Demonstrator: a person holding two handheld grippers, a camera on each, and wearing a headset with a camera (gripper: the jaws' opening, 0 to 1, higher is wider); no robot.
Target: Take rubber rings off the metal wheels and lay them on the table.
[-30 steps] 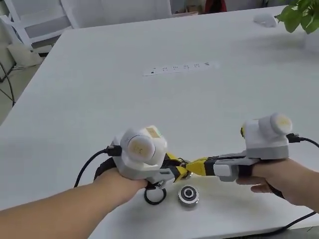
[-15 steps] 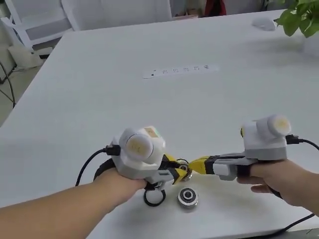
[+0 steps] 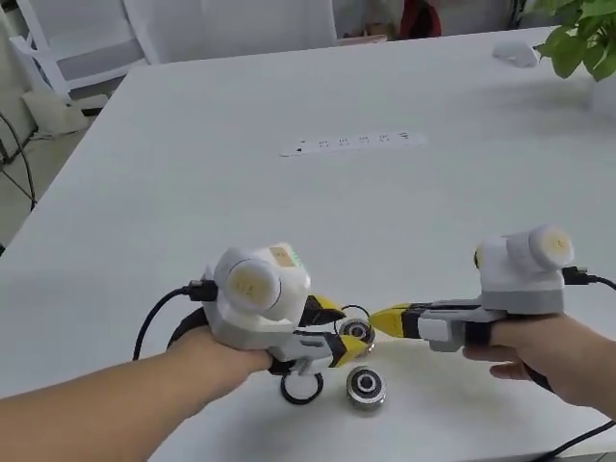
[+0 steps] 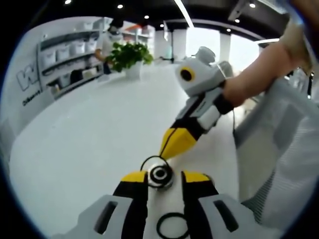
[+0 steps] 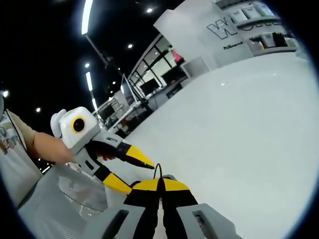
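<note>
Left gripper view puts the metal wheel (image 4: 160, 175) squarely between the left tongs (image 4: 164, 180), which are clenched on its sides and hold it low over the surface (image 4: 75, 149). A thin rubber ring (image 4: 149, 160) loops off the wheel's far edge toward the right tongs (image 4: 175, 143), whose yellow tip meets that loop from the far side. In the right gripper view the right tongs are clenched tip to tip, with a black strand of the ring rising from between them, so they are grasping the ring. I judge that the pull should run straight away from the left tongs, along the line joining the two tips, since the ring looks partly off the wheel. Head view shows a loose ring (image 3: 301, 387) and a bare wheel (image 3: 366, 383) lying on the surface, just nearer the person.
</note>
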